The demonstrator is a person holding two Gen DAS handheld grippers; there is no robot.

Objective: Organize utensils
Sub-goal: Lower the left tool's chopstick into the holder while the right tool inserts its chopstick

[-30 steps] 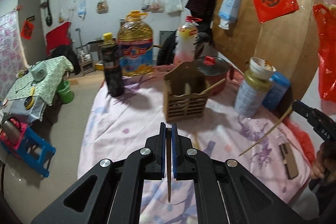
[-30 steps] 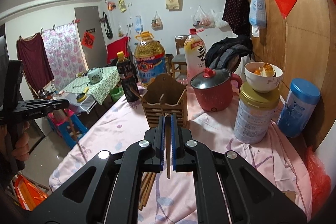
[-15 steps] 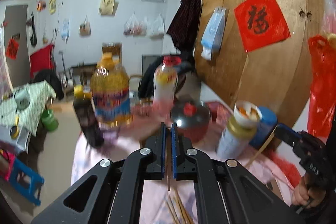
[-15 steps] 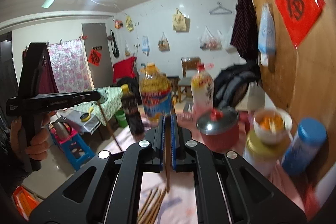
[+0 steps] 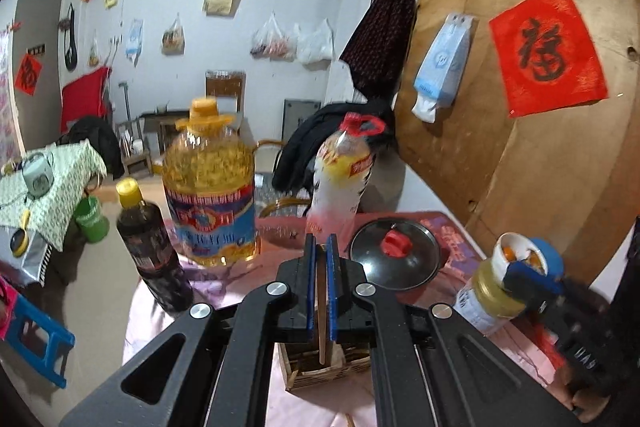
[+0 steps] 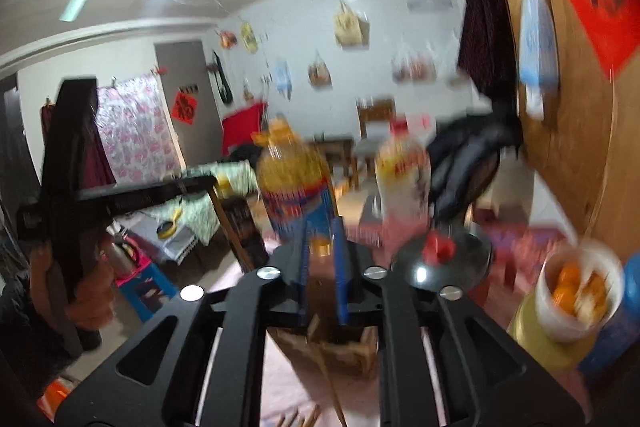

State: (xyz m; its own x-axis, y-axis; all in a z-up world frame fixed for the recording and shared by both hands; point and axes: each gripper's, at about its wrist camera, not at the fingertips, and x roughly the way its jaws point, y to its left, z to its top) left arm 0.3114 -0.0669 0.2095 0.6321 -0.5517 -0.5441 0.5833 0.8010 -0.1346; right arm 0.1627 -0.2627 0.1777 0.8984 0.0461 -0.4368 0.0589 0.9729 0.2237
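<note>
A single chopstick [image 5: 321, 323] is clamped between the closed jaws of the left gripper [image 5: 319, 291], its lower end hanging over the wooden utensil holder [image 5: 320, 367] on the pink tablecloth [image 5: 152, 311]. The jaws of the right gripper [image 6: 322, 267] are seen parted (the frame is badly blurred), and nothing seems to be held between them. The holder [image 6: 332, 351] lies directly beneath, with a chopstick [image 6: 332, 383] leaning from it. More chopsticks [image 6: 298, 417] are glimpsed on the cloth below.
</note>
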